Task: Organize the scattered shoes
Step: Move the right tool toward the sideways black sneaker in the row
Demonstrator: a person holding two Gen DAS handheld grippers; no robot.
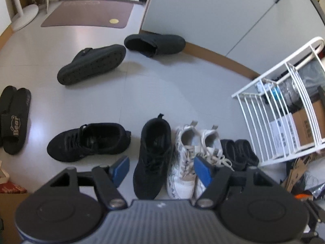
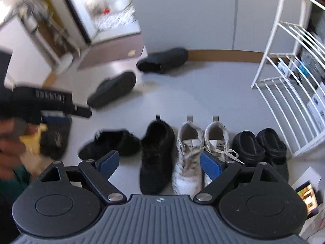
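Pale floor (image 1: 182, 93) fills both views, with a white cabinet (image 1: 213, 14) along the upper right of the frame and a white wire rack (image 1: 284, 105) at the right edge.

I see a row at lower centre: one black sneaker (image 1: 152, 154) standing straight, a white sneaker pair (image 1: 193, 156) just beside it, then black clogs (image 1: 239, 152) next to the rack. Its mate, the second black sneaker (image 1: 87, 142), lies crosswise to the left of the row. Two dark slip-on shoes sit apart in the upper middle: one tipped on its side, sole showing (image 1: 91, 65), the other (image 1: 156, 43) against the cabinet base. Black slides (image 1: 14, 120) rest at the left edge.

My left hand-held gripper (image 1: 161, 169) is spread wide and empty, hovering over the straight black sneaker. My right hand-held gripper (image 2: 158, 163) is likewise wide and empty above the same row.

Risks as I judge them: both tools crowd one spot, so they could collide. Coming down near the row could nudge the aligned sneakers askew or snag the loose white laces (image 2: 225, 152). A soft sneaker collar may fold and slip from the pads. Blur at the left of the right view makes aiming there unreliable.
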